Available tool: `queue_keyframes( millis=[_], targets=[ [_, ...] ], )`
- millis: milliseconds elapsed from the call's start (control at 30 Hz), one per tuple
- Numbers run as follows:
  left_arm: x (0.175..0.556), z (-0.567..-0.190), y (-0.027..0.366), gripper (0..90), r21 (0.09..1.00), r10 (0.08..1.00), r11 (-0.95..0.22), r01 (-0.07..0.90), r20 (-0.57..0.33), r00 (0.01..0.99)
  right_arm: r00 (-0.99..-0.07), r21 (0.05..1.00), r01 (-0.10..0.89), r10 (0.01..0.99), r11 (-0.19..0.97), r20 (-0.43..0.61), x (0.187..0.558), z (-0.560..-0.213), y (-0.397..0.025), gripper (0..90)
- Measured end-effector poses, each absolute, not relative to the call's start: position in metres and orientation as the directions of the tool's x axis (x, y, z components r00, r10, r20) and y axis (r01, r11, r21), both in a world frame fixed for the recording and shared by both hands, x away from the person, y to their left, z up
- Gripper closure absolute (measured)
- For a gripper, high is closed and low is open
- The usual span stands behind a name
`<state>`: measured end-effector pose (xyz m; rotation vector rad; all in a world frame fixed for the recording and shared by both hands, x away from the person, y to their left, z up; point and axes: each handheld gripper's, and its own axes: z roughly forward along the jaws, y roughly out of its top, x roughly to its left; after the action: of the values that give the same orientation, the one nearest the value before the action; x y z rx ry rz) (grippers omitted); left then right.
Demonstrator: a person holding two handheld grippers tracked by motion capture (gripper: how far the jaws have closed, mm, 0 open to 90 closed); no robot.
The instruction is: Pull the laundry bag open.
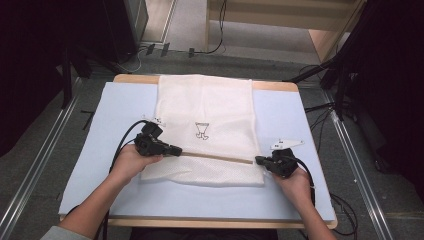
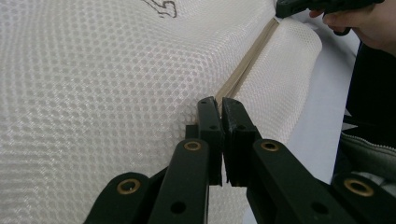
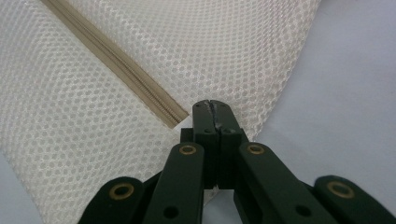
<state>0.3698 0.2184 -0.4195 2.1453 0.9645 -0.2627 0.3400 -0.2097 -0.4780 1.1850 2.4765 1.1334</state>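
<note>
A white mesh bag (image 1: 205, 105) lies flat on a light blue mat (image 1: 100, 150), with a beige zipper (image 1: 215, 157) running across its near part. My left gripper (image 1: 177, 150) sits at the zipper's left end. In the left gripper view its jaws (image 2: 218, 100) are pressed together where the zipper (image 2: 247, 65) ends; the pull is hidden between them. My right gripper (image 1: 259, 160) is at the bag's right edge. In the right gripper view it (image 3: 212, 103) is shut on the mesh (image 3: 233, 46) just past the zipper's end (image 3: 175, 116).
A small white tag-like piece (image 1: 287, 144) lies on the mat just beyond my right gripper. A small black drawing (image 1: 201, 130) marks the bag's middle. The wooden table edge (image 1: 220, 223) runs along the near side. Cables lie on the floor around the table.
</note>
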Motion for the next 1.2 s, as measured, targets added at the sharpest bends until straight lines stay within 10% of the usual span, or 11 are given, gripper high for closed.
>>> queue_keyframes(
  millis=[1200],
  targets=[
    [0.366, -0.418, 0.262, 88.6, 0.544, 0.603, -0.399, 0.738, -0.45, 0.658, -0.669, 0.7, 0.595, 0.726, 0.395, 0.159, 0.34, -0.478, -0.21, 90.0]
  ],
)
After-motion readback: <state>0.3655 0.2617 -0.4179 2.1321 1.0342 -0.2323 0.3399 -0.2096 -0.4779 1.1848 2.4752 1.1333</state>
